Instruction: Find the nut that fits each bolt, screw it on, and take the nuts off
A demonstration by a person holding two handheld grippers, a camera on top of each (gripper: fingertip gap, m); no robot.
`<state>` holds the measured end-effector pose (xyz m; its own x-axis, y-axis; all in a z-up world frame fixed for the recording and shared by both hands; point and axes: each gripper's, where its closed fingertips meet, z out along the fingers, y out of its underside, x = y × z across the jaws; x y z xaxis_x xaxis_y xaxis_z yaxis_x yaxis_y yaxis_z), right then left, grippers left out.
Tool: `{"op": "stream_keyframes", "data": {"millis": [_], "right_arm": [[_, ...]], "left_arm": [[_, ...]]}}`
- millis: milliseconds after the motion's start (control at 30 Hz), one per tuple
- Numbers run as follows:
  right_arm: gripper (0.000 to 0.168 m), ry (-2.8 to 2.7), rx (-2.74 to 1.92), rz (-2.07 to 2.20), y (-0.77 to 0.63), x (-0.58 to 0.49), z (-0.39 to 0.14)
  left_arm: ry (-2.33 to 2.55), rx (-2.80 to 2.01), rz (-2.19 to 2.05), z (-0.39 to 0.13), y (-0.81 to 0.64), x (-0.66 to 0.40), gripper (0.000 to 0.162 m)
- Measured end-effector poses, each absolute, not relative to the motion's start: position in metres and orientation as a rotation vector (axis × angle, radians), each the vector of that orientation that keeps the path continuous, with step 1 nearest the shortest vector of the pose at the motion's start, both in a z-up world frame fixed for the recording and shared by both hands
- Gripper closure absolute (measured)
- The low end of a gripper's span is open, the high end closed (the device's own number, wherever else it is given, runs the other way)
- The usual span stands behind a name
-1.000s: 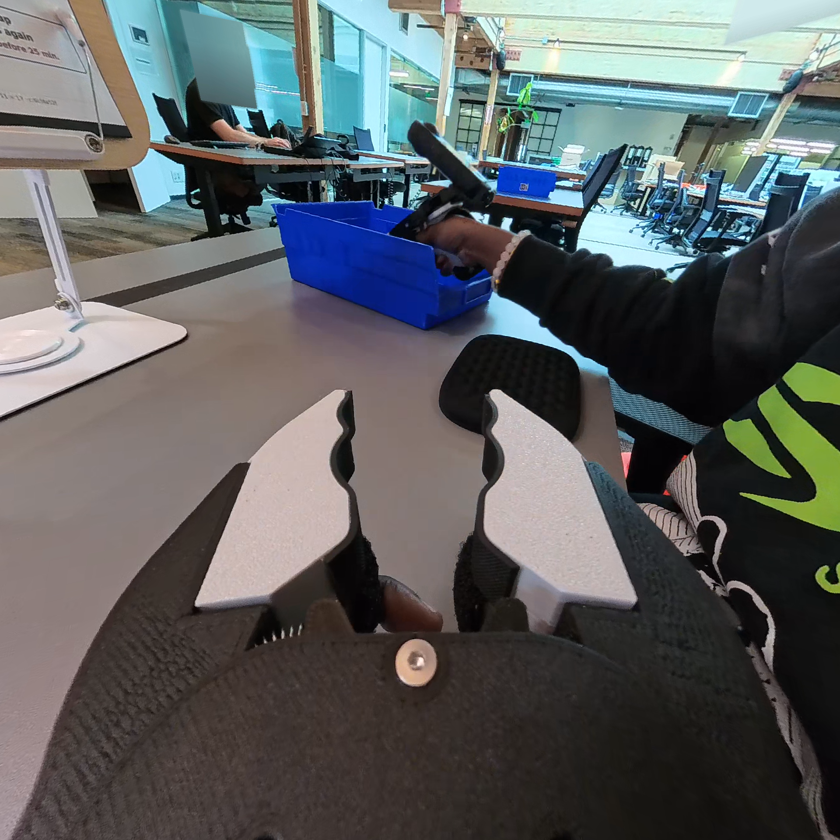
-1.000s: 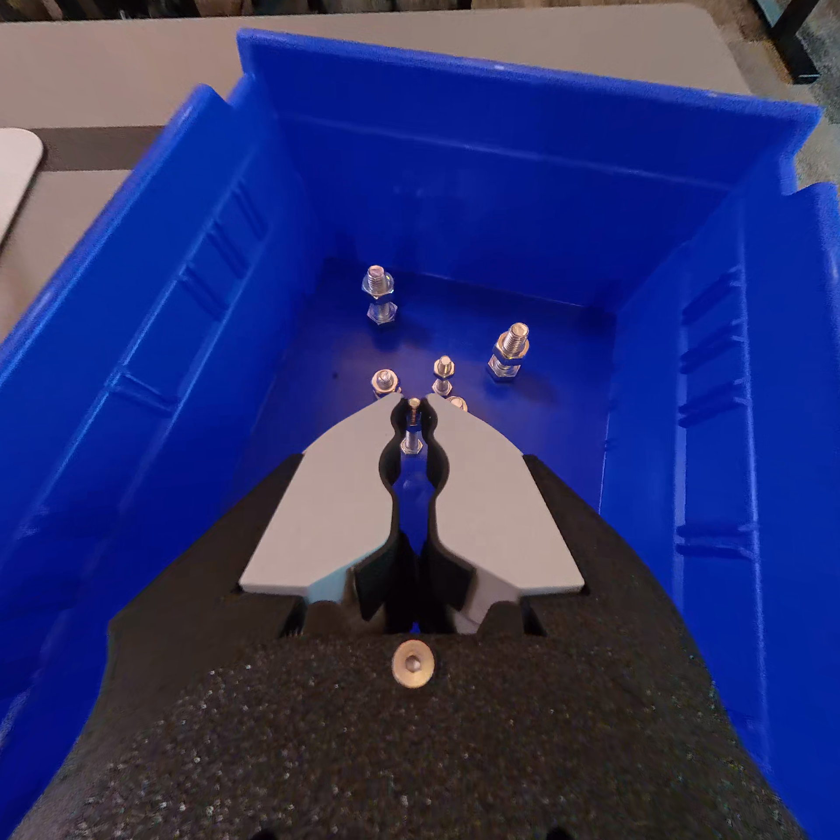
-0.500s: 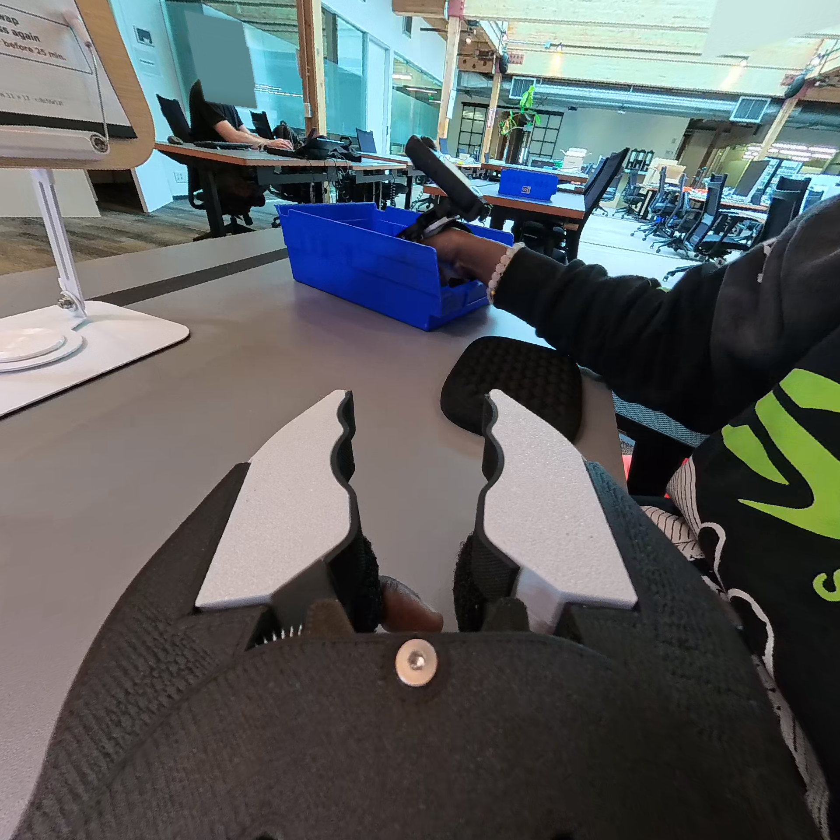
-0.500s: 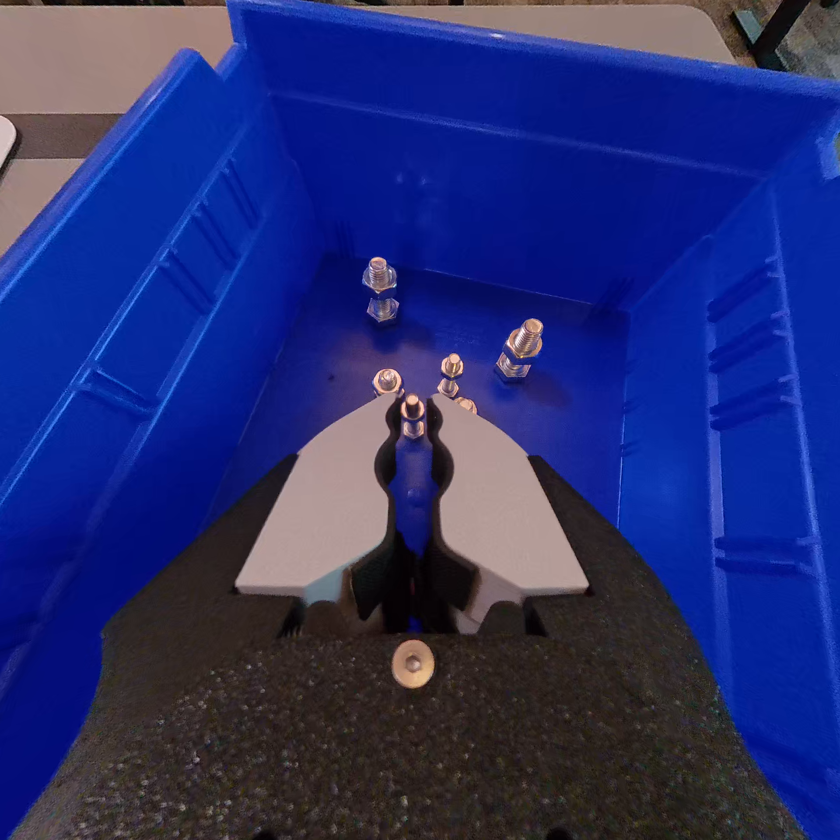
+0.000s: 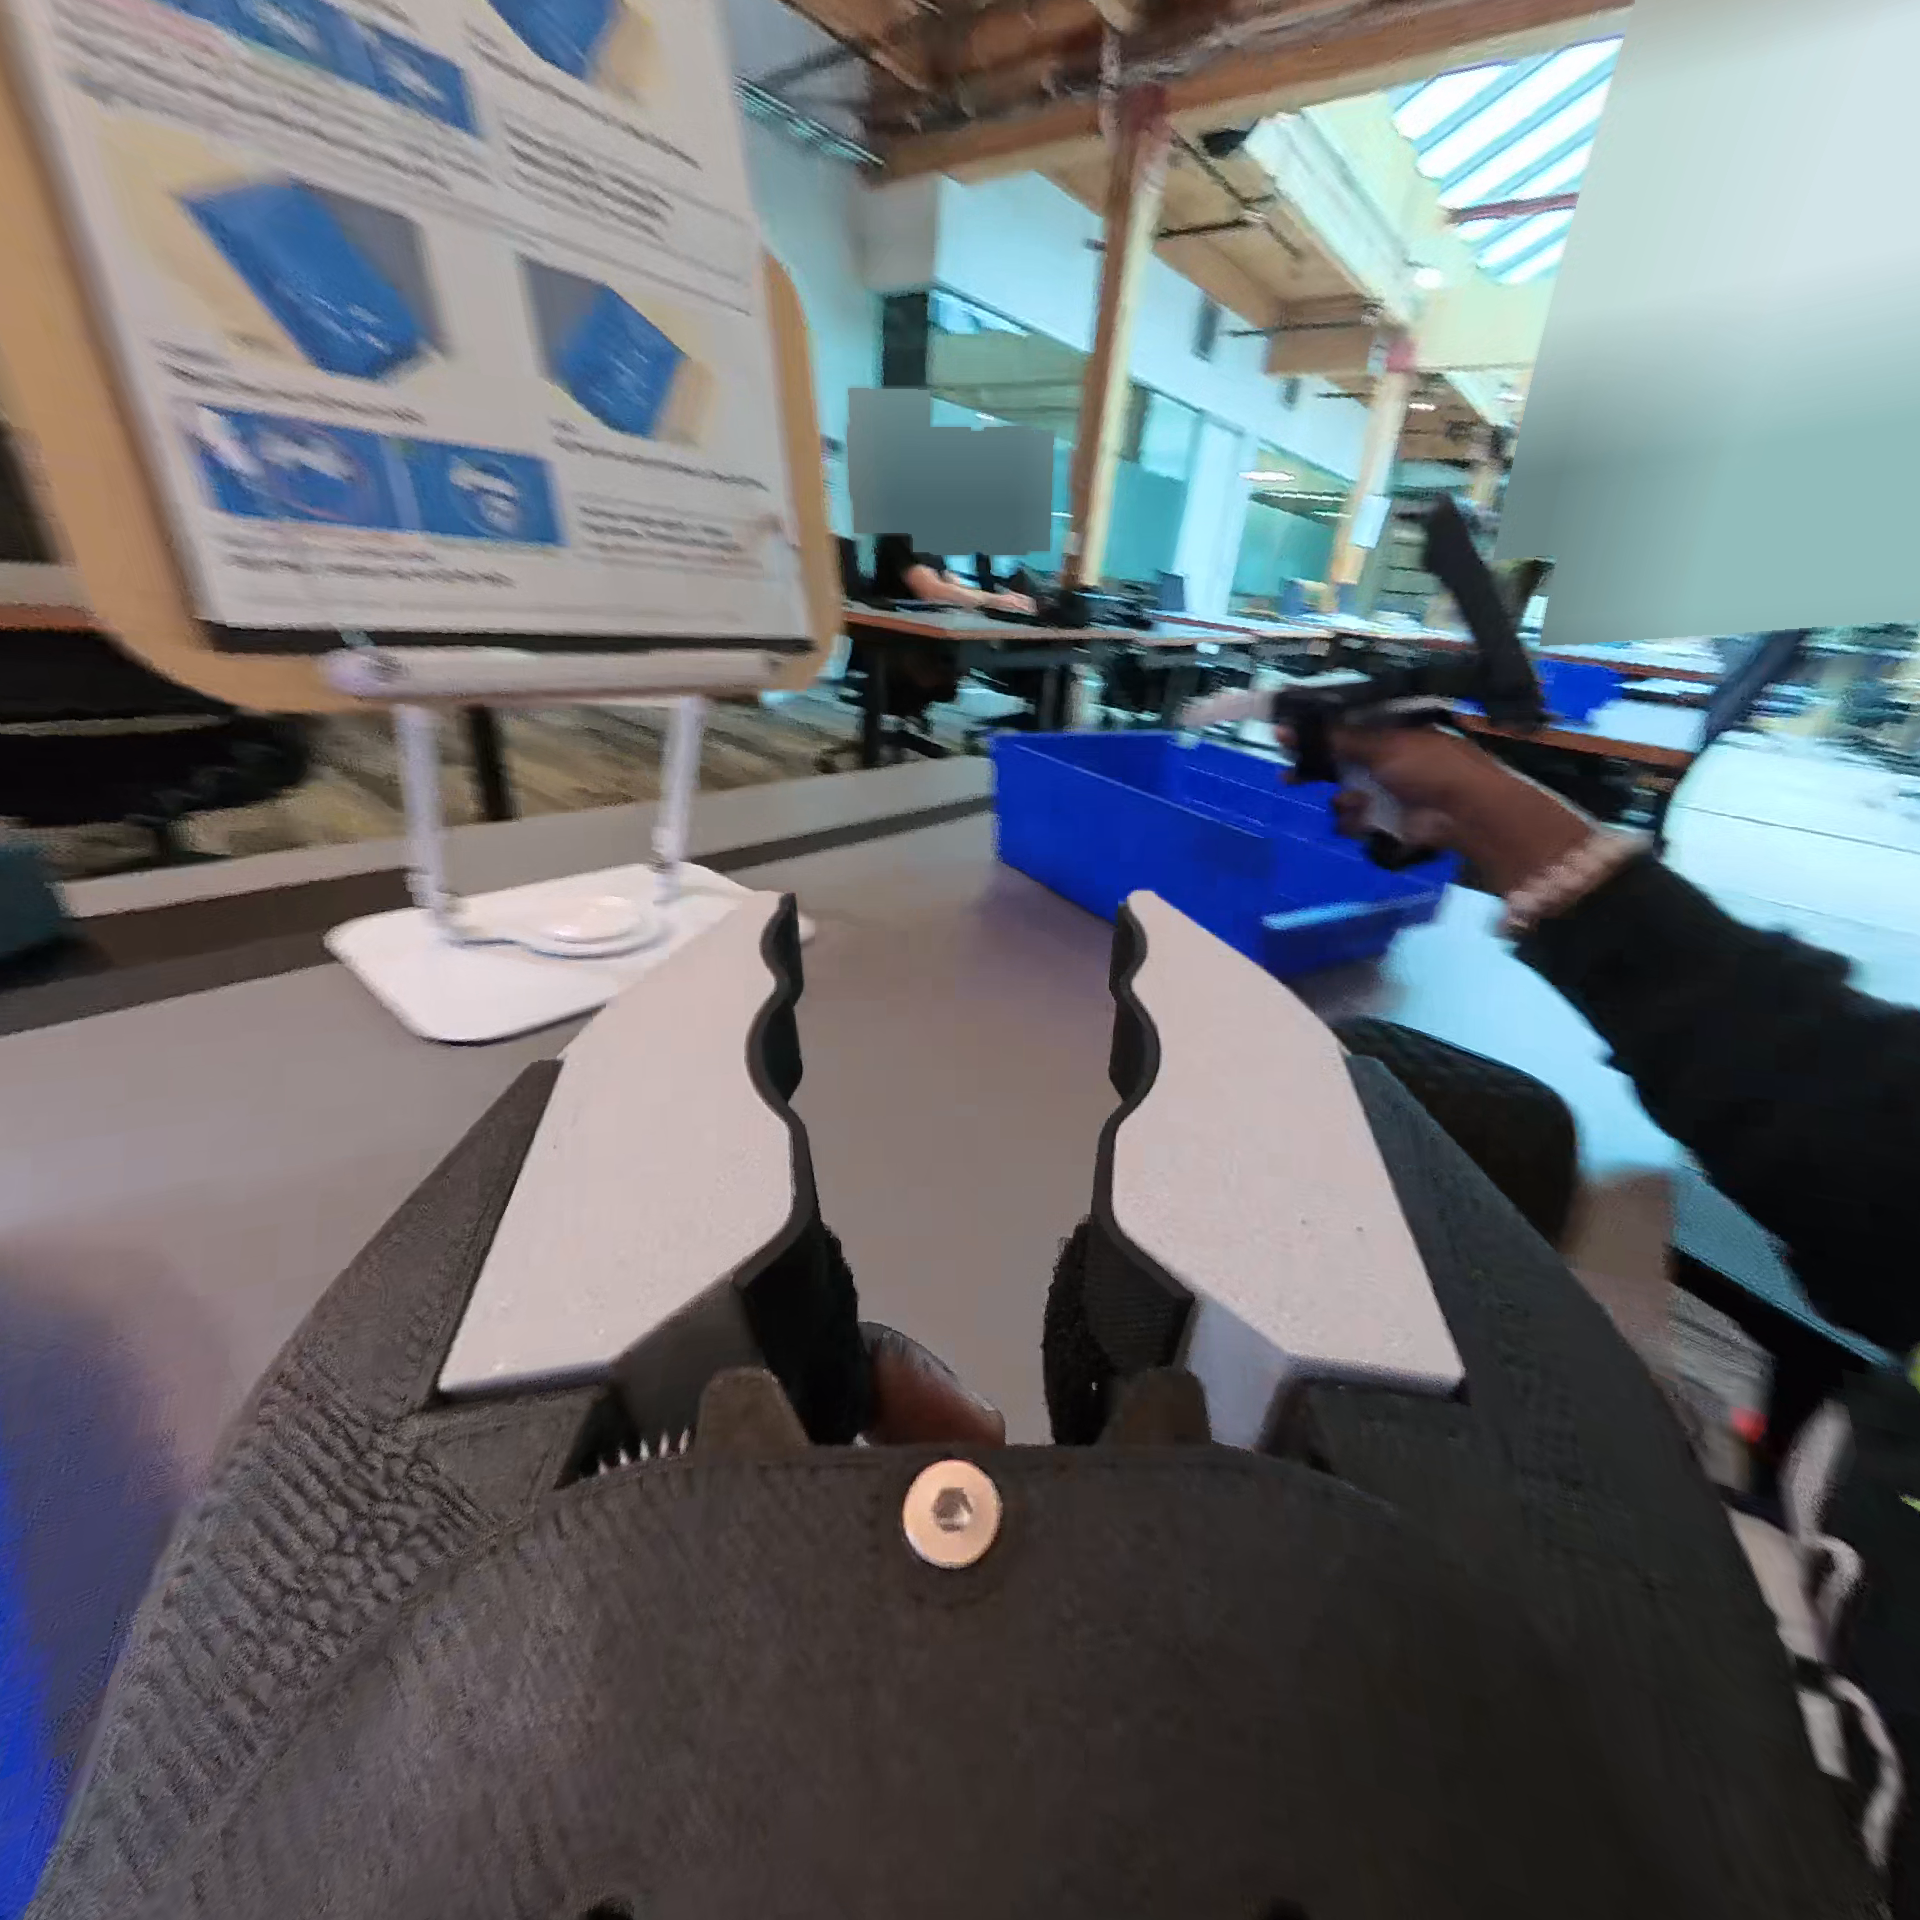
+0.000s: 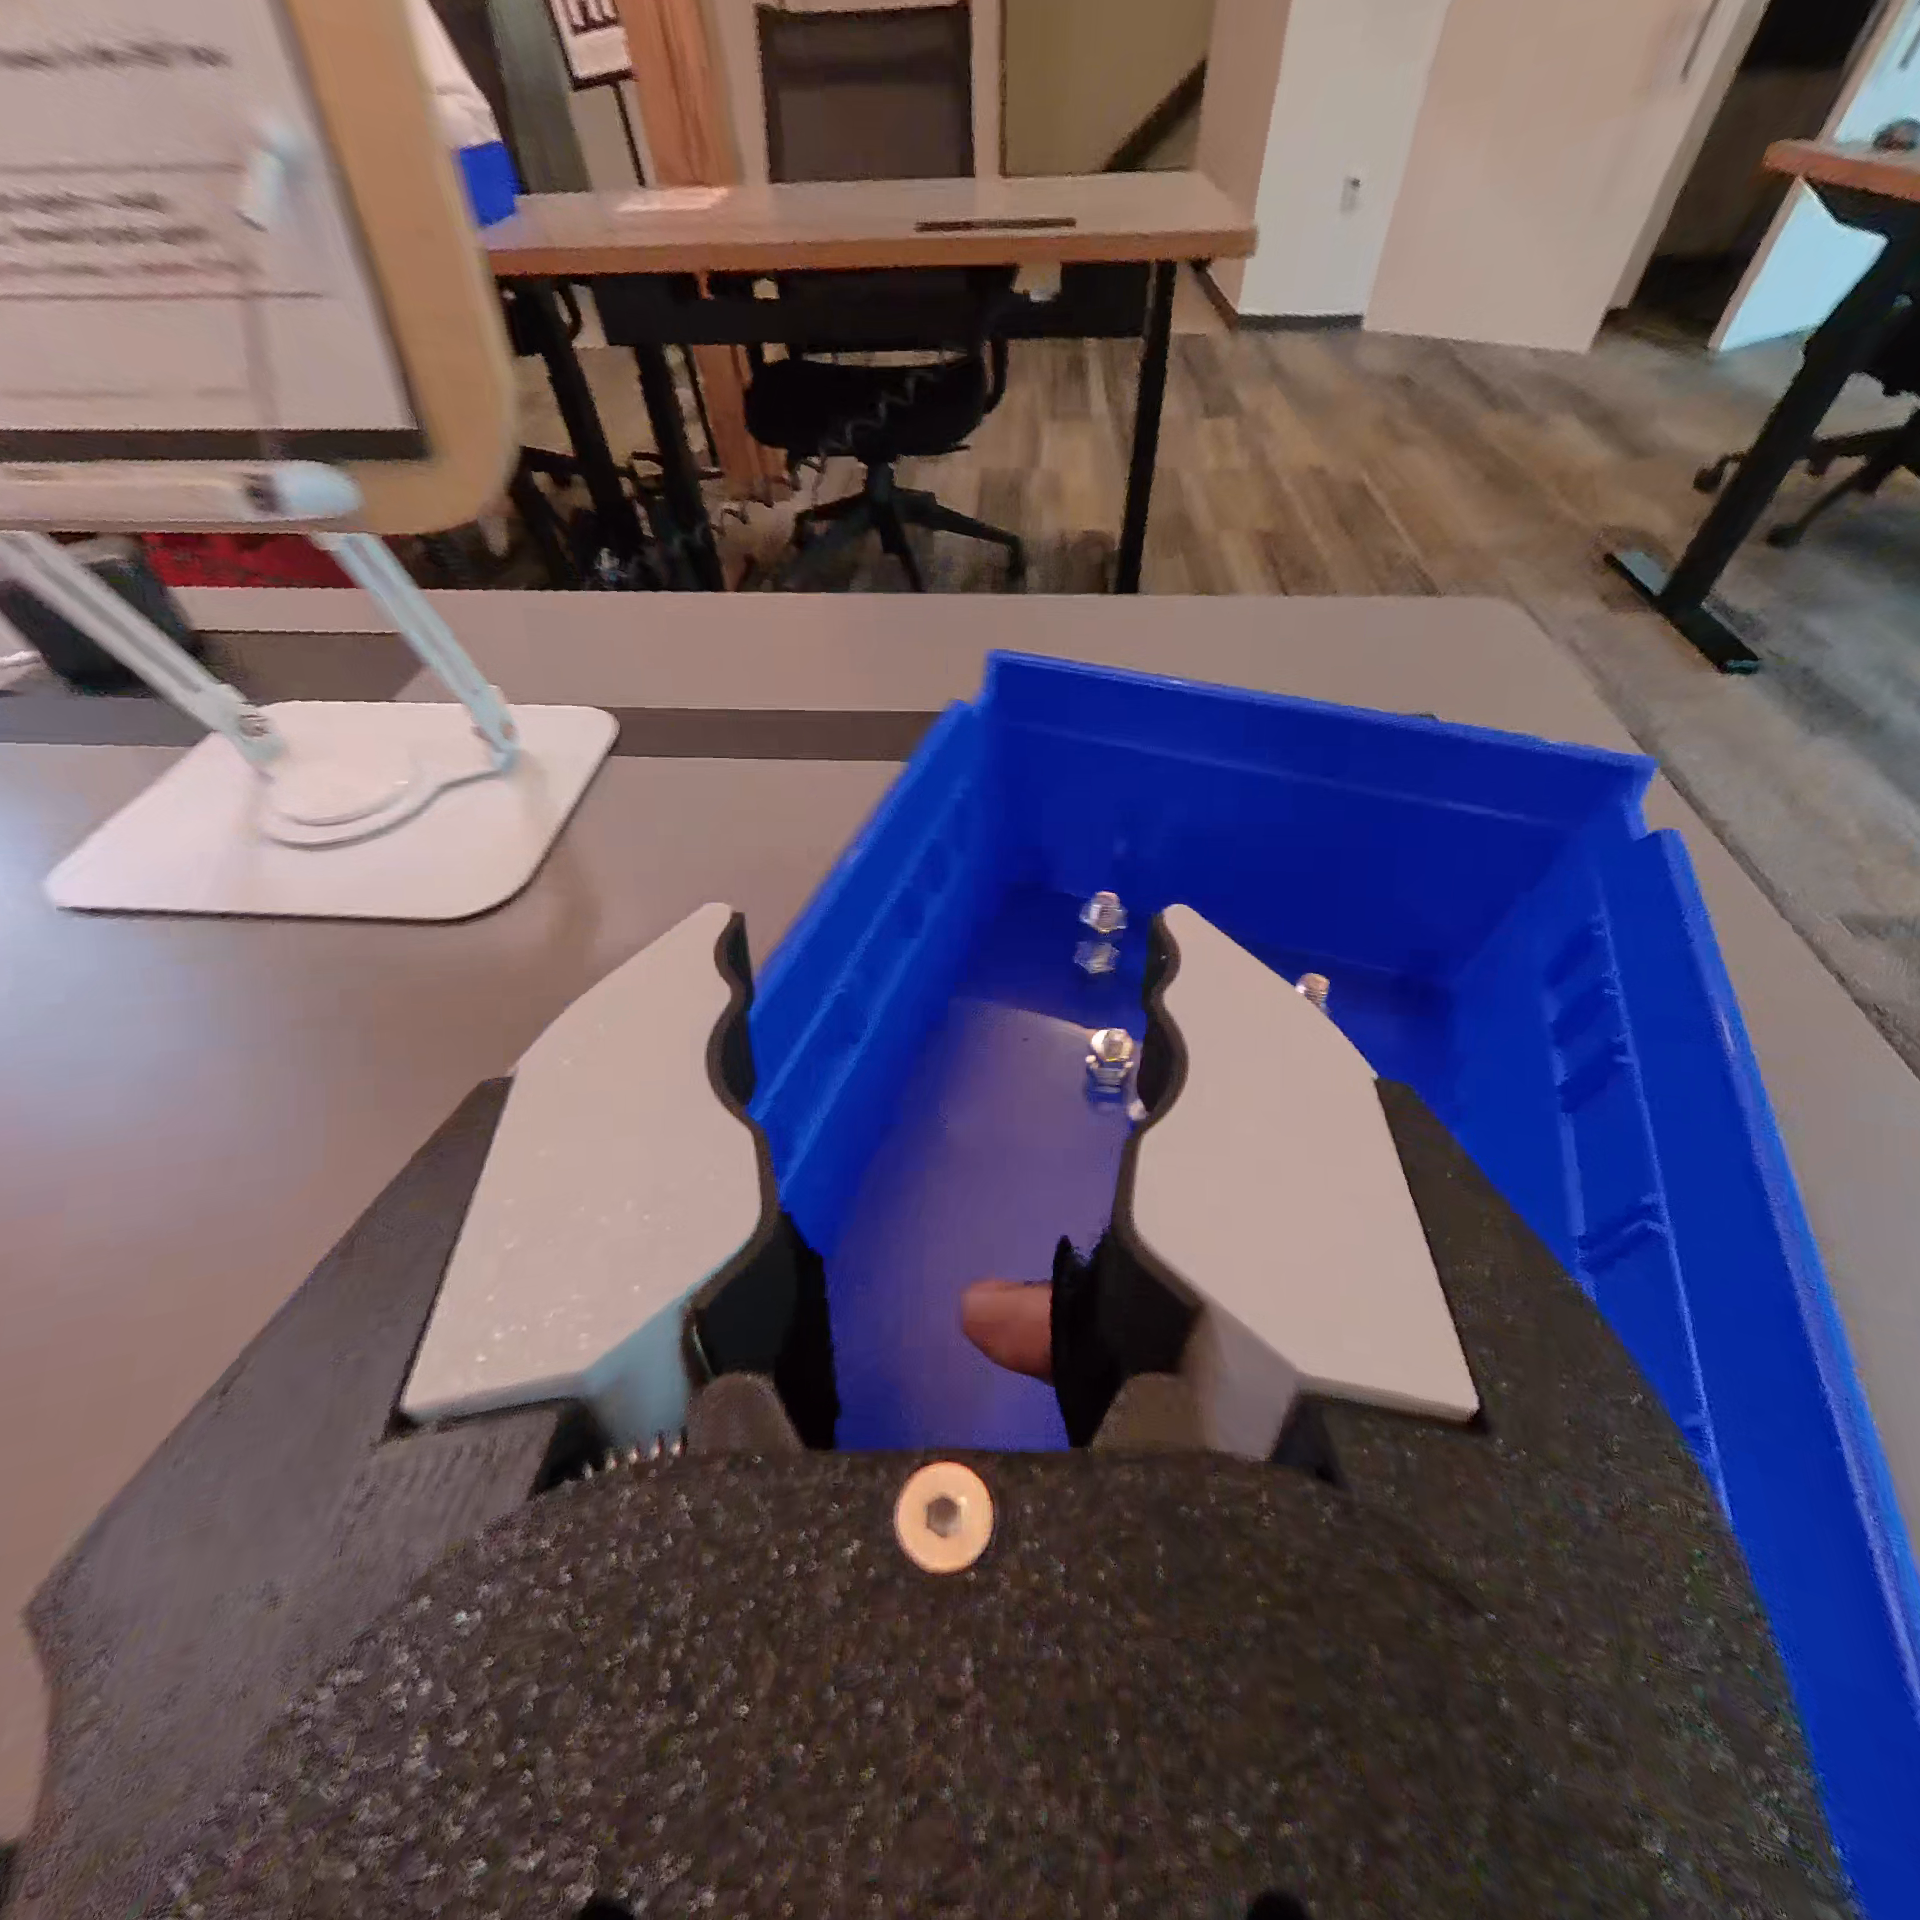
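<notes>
- bolts (image 6: pixel 1110 1058) stand upright on the floor of the blue bin (image 6: pixel 1621 1060); nuts look threaded on them; nearest one shows just inside my right finger, another at the back (image 6: pixel 1101 920), a third (image 6: pixel 1313 987) peeks over the right finger; any others hidden behind the fingers
- right gripper (image 6: pixel 940 935): half a second ago it was nearly closed around a small bolt down in the bin; now wide open, empty, lifted clear above the bin's near left wall; nothing came out with it
- my read: that bolt was let go and left in the bin; either this pick was dropped or the bin work is wrapping up; can't tell which nuts are done
- left gripper (image 5: pixel 954 925): wide open, empty, same as before; but it has swung up and left off the grey table (image 5: pixel 312 1122); view is motion-blurred; it was parked idle a second ago, so I'd guess it's joining in now
- from the left view my right hand (image 5: pixel 1455 790) holds the right gripper raised above the bin (image 5: pixel 1143 831), not down inside as before
- writing: the instruction sheet on the white stand (image 5: pixel 499 966) has text blocks and pictures of blue bins; too blurred to read in both views; no brands or labels visible on the bin, bolts or grippers
</notes>
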<state>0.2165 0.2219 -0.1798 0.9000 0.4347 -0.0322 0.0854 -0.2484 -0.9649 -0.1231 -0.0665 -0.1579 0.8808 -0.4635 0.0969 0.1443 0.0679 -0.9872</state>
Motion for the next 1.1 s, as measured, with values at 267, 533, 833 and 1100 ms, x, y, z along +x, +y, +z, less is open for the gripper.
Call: {"op": "stream_keyframes", "data": {"millis": [267, 533, 833, 1100], "right_arm": [[0.077, -0.397, -1.757, 0.442, 0.138, 0.196, -0.19], [0.082, -0.495, -1.856, 0.343, 0.104, 0.168, -0.244], [0.108, -0.532, -1.925, 0.218, 0.112, 0.171, -0.263], [0.138, -0.591, -1.925, 0.081, 0.124, 0.173, -0.266]], "left_arm": [[0.032, -1.511, -0.017, -0.135, -0.091, -0.238, 0.092], [-0.003, -1.887, 0.114, -0.223, -0.092, -0.264, 0.091], [0.024, -2.065, 0.149, -0.27, -0.093, -0.265, 0.117], [0.09, -2.017, 0.226, -0.267, -0.087, -0.265, 0.14]]}}
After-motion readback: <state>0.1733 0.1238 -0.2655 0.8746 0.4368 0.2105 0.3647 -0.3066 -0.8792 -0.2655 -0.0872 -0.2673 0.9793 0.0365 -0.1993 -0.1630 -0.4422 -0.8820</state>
